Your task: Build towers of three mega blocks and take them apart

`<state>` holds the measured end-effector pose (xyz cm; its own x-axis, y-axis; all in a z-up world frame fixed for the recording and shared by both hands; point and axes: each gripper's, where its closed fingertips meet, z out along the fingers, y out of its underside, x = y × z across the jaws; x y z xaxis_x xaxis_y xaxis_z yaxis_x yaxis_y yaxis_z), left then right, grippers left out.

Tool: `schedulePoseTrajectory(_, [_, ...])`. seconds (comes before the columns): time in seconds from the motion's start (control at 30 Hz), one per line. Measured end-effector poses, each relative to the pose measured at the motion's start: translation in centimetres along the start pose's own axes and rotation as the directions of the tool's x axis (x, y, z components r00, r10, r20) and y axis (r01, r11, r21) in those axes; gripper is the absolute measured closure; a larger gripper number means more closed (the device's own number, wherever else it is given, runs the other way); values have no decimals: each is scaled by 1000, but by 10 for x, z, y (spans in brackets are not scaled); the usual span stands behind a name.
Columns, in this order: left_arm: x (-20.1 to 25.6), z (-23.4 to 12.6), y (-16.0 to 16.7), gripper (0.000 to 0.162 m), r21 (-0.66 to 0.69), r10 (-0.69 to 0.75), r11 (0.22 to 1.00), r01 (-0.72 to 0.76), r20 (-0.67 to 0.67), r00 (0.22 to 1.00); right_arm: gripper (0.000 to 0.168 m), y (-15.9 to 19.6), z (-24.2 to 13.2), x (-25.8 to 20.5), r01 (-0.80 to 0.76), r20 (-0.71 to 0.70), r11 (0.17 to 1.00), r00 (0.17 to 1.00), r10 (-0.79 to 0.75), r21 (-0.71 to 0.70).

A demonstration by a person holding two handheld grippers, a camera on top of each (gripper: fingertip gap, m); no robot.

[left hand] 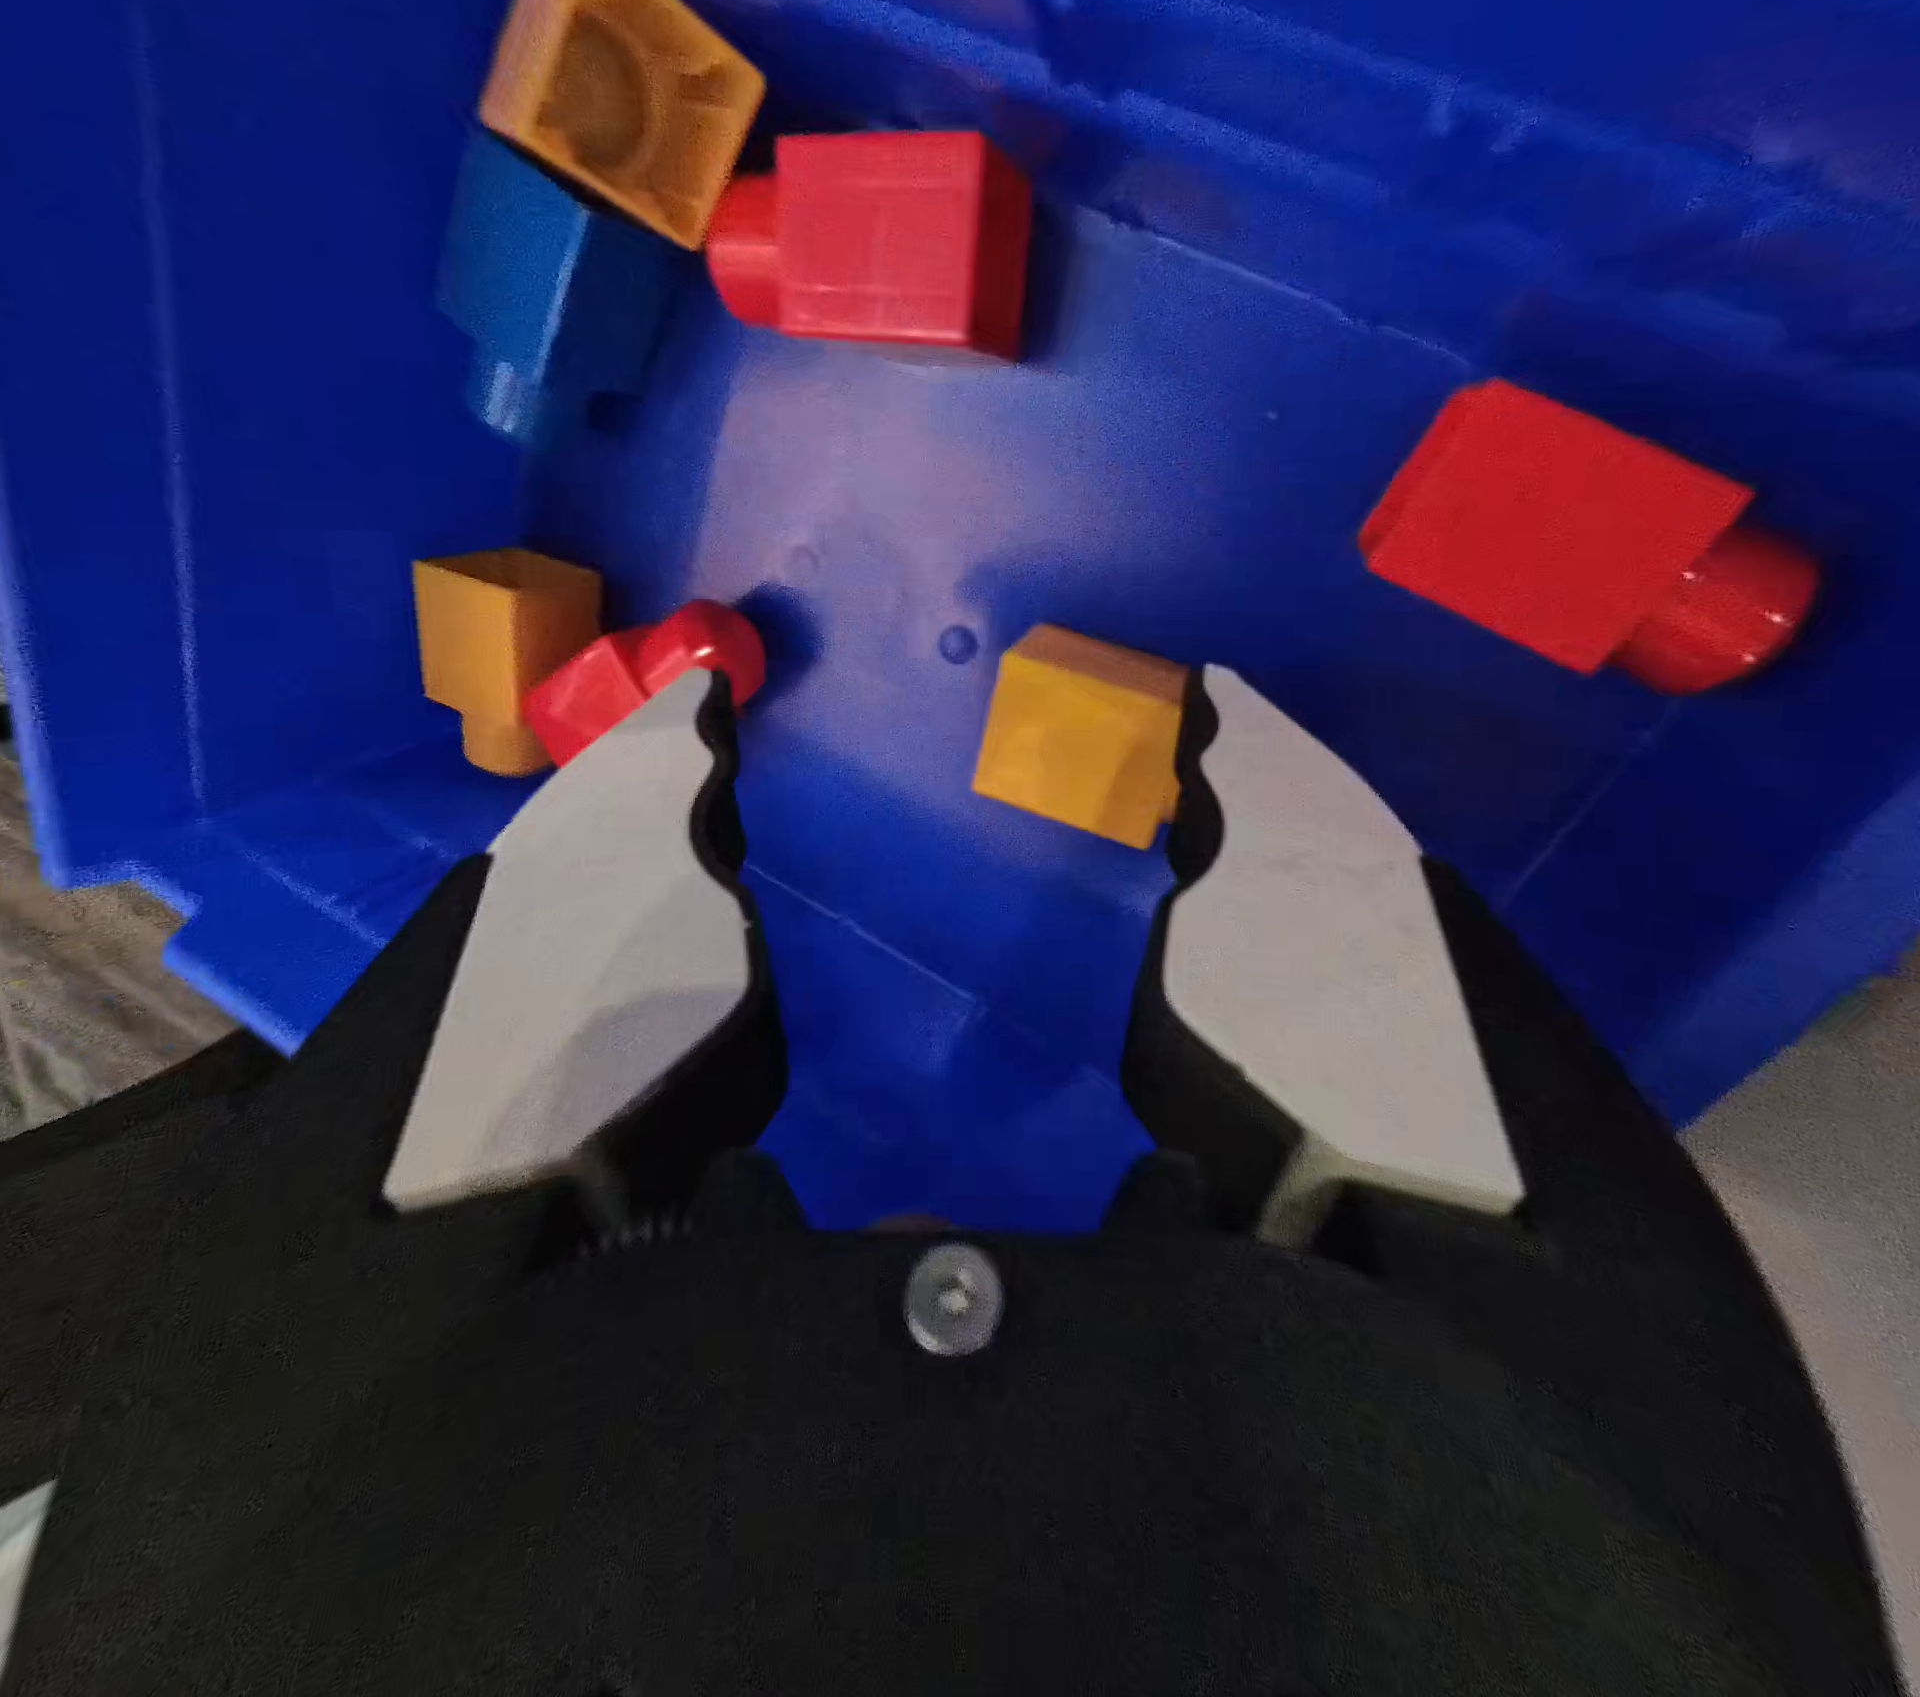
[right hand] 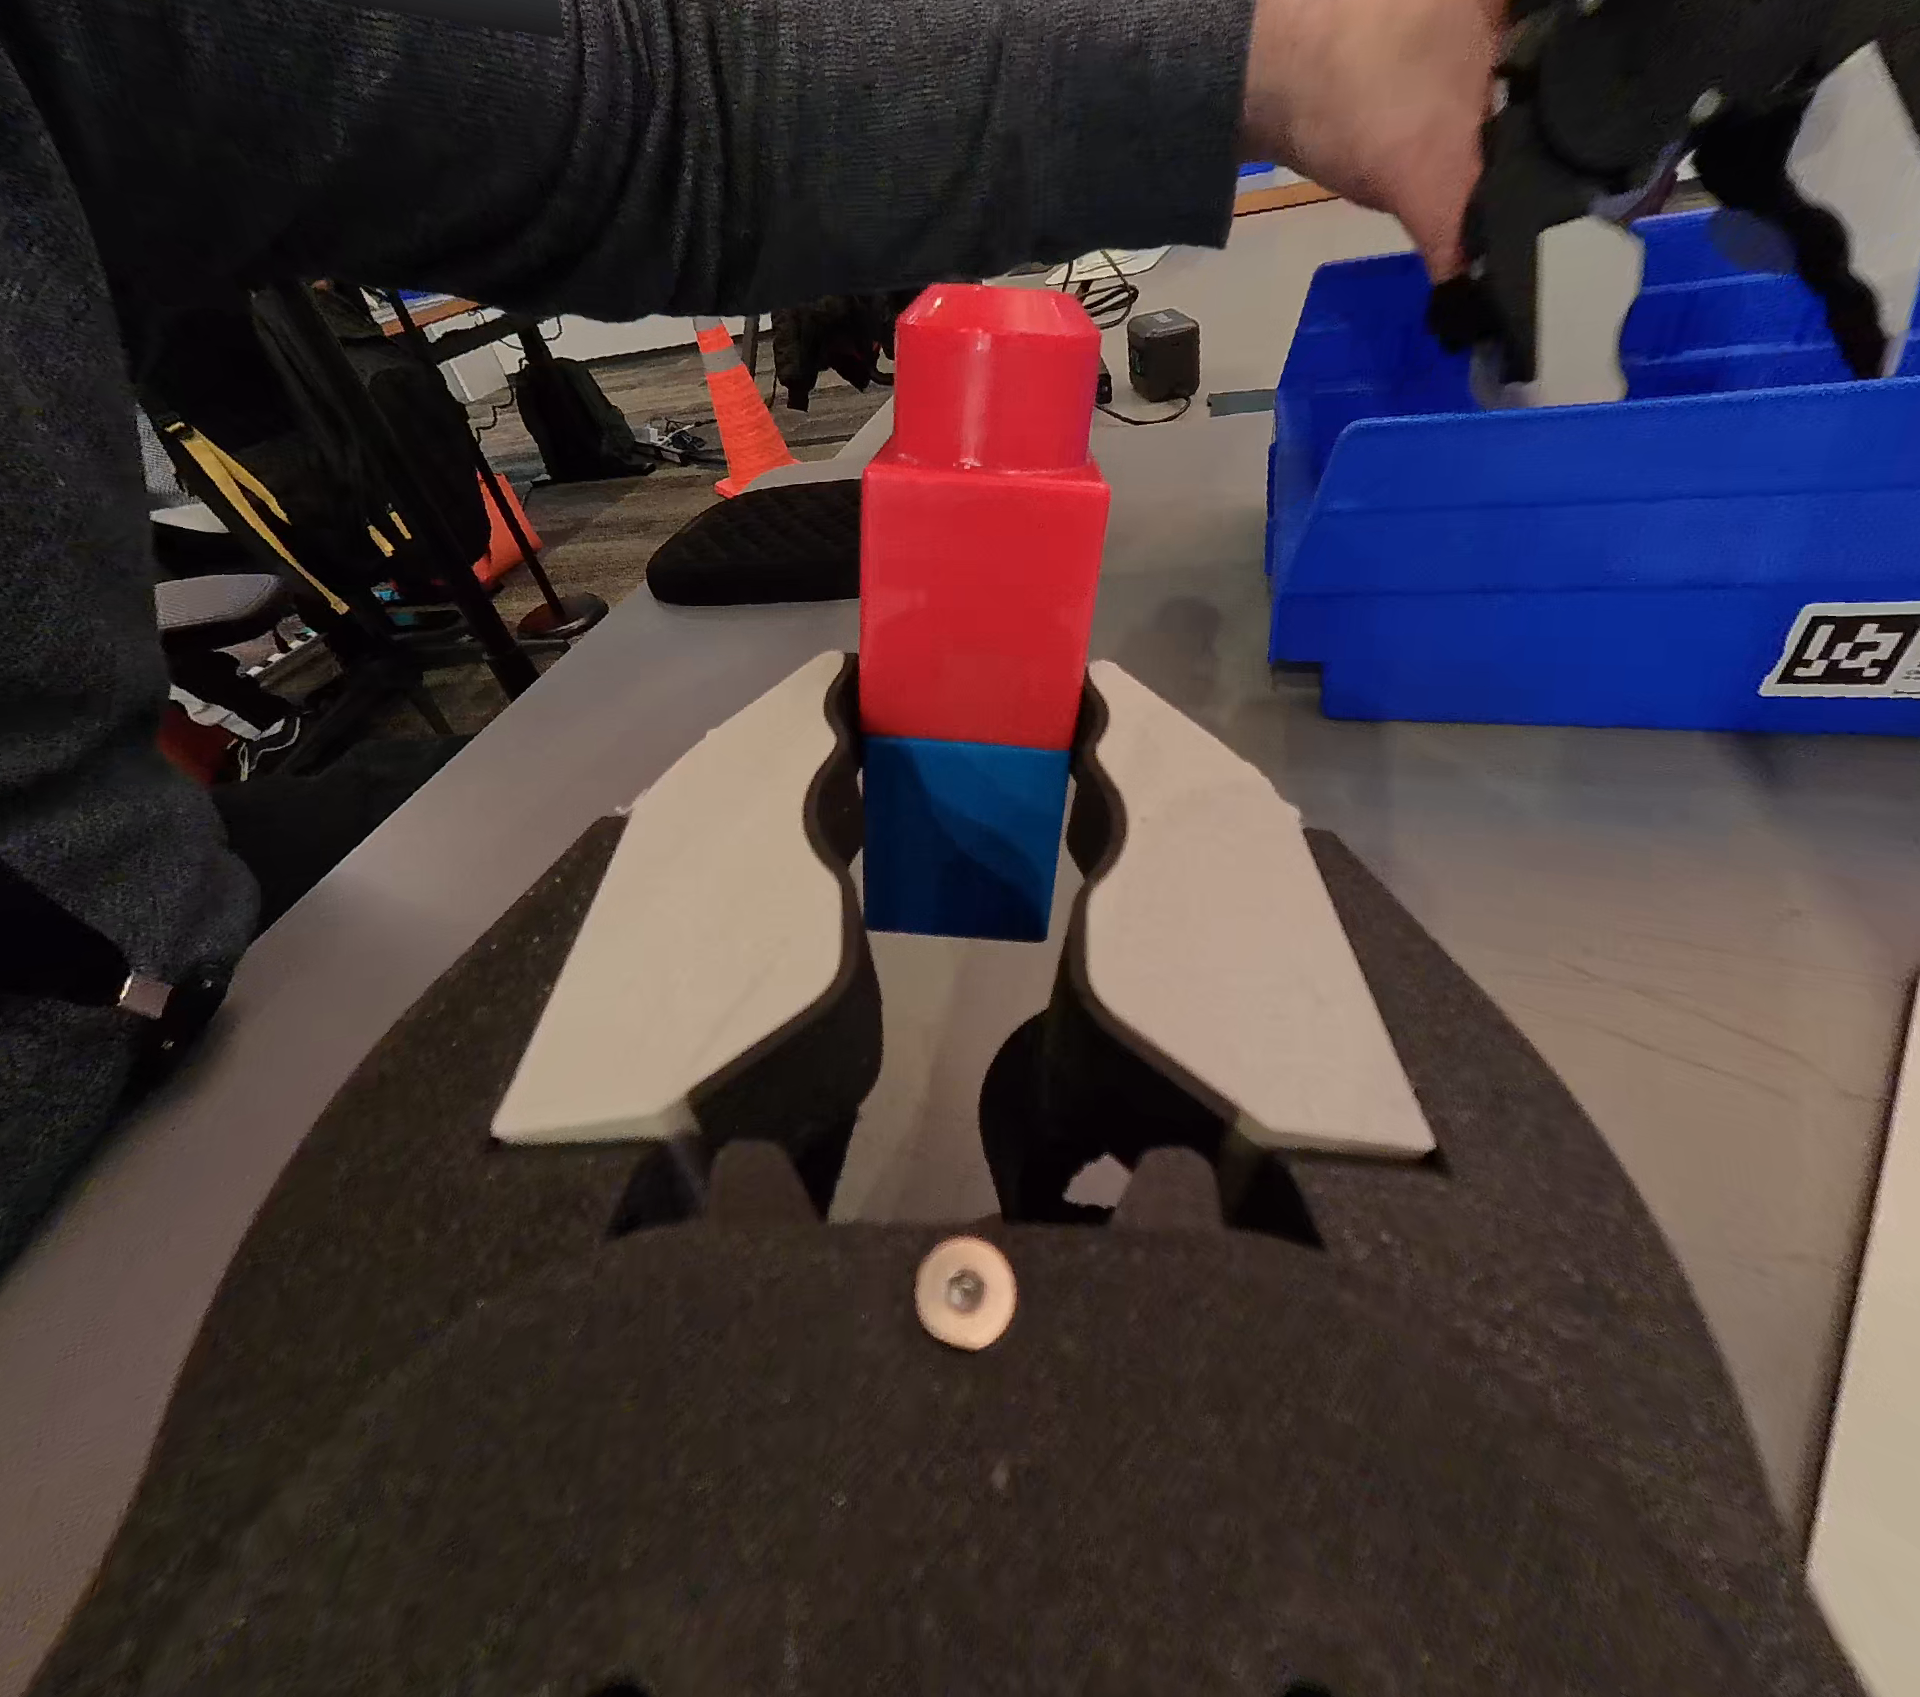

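Currently a two-block tower stands on the grey table [right hand: 1558, 972], near its left edge: a red block [right hand: 982, 598] seated on a blue block [right hand: 964, 842]. The right gripper [right hand: 966, 774] pinches this stack at the seam between both blocks. A third block appears to be the step in hand. The left gripper [left hand: 961, 743], jaws spread and empty, points steeply down into the blue bin [left hand: 1351, 120]; its nearest candidate is a yellow block [left hand: 1075, 733] just beside the right finger. The next move calls for centring over one block before closing.
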<state>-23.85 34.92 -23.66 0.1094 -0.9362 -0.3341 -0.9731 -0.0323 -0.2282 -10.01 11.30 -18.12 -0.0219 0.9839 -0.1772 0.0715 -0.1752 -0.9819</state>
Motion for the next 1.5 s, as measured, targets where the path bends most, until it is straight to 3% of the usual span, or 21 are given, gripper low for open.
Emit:
schedulePoseTrajectory(0.1, [-28,1,5,92,1,-16,1000,16,57,998,132,0,0,0,0,1,1000,1000,0,0])
schedulePoseTrajectory(0.23, [-44,21,18,105,-135,183,976,-169,96,978,132,0,0,0,-4,4,1000,1000,4,3])
schedulePoseTrajectory(0.5, [-71,49,33,106,-325,414,875,-358,119,903,132,-1,-1,0,-10,8,1000,1000,10,11])
schedulePoseTrajectory(0.77, [-86,55,49,118,-437,447,814,-383,50,893,132,-2,-2,0,-16,12,1000,1000,16,16])
schedulePoseTrajectory(0.9, [-84,53,49,119,-431,312,866,-254,67,948,132,-2,-2,0,-17,13,1000,1000,17,19])
schedulePoseTrajectory(1.03, [-76,44,41,120,-335,107,940,-68,99,989,132,-2,-2,1,-18,11,1000,1000,18,17])
schedulePoseTrajectory(1.1, [-71,33,25,120,-202,-40,977,62,111,993,132,-2,-2,1,-18,10,1000,1000,18,14])
schedulePoseTrajectory(1.2, [-61,7,-2,121,16,-240,971,240,60,969,132,-1,-1,1,-19,7,1000,1000,19,9])
schedulePoseTrajectory(1.33, [-40,-39,-39,121,293,-442,841,456,-116,890,132,-1,-1,4,-28,-10,1000,1000,28,7])
schedulePoseTrajectory(1.5, [18,-105,-83,121,499,-472,673,546,-278,837,132,1,1,8,-31,-42,999,999,31,-7])
